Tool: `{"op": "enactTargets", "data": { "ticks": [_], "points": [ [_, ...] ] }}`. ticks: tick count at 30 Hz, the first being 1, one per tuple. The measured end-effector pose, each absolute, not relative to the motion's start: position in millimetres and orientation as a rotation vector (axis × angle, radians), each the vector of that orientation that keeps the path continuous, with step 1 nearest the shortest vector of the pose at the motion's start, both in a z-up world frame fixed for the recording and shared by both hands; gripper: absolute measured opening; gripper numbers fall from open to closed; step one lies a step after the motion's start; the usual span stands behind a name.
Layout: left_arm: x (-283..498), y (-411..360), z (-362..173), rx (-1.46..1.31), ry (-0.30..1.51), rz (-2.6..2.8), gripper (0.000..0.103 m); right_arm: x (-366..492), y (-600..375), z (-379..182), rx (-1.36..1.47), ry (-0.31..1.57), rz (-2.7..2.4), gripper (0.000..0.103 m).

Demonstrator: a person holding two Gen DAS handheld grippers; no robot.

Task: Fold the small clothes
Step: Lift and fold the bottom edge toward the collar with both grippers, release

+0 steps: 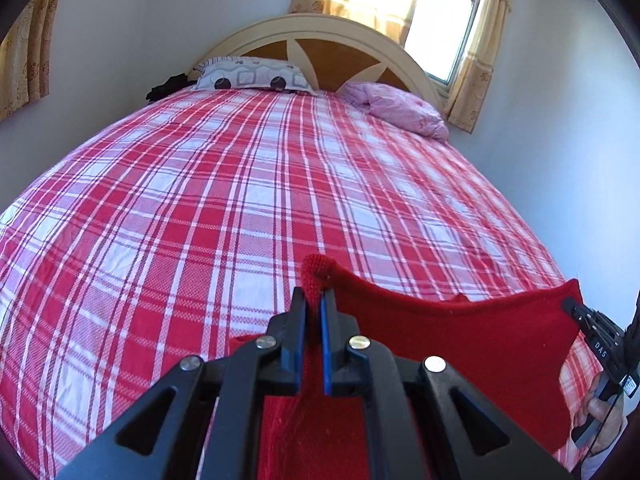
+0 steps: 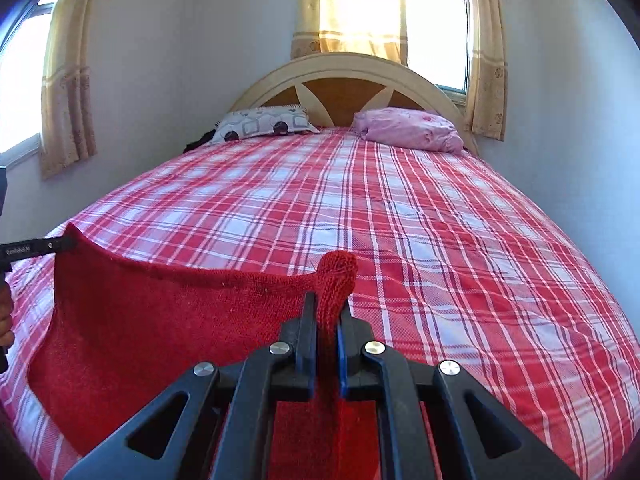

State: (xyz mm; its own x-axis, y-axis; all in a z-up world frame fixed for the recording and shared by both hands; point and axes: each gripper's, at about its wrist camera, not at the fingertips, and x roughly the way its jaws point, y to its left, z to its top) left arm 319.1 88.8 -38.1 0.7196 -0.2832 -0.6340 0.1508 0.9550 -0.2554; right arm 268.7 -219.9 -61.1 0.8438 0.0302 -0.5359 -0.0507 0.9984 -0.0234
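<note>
A small red knitted garment (image 1: 472, 344) hangs stretched between both grippers, just above the near end of the bed. My left gripper (image 1: 314, 294) is shut on one corner of it, a bunch of red knit poking up past the fingertips. The other corner is pinched in my right gripper (image 2: 326, 302), which is shut on the red garment (image 2: 160, 320). In the left wrist view the right gripper (image 1: 576, 308) shows at the far right edge with a hand below it. The left gripper (image 2: 66, 243) shows at the left edge of the right wrist view. The garment's lower part is hidden behind the grippers.
The bed carries a red and white checked sheet (image 1: 224, 200). At the head lie a patterned grey pillow (image 1: 252, 74) and a pink pillow (image 1: 400, 108) under a curved headboard (image 1: 316, 32). Dark cloth (image 1: 166, 86) lies at the far left corner. Walls flank both sides.
</note>
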Motion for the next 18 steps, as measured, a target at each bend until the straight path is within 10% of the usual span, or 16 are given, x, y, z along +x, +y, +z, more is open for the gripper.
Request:
{"op": "enactTargets", "data": {
  "ticks": [18],
  "points": [
    [366,75,-114,-0.155,0.911,-0.088,0.010,343,-233,-148,-0.092,0.842,-0.034,0.007]
  ]
}}
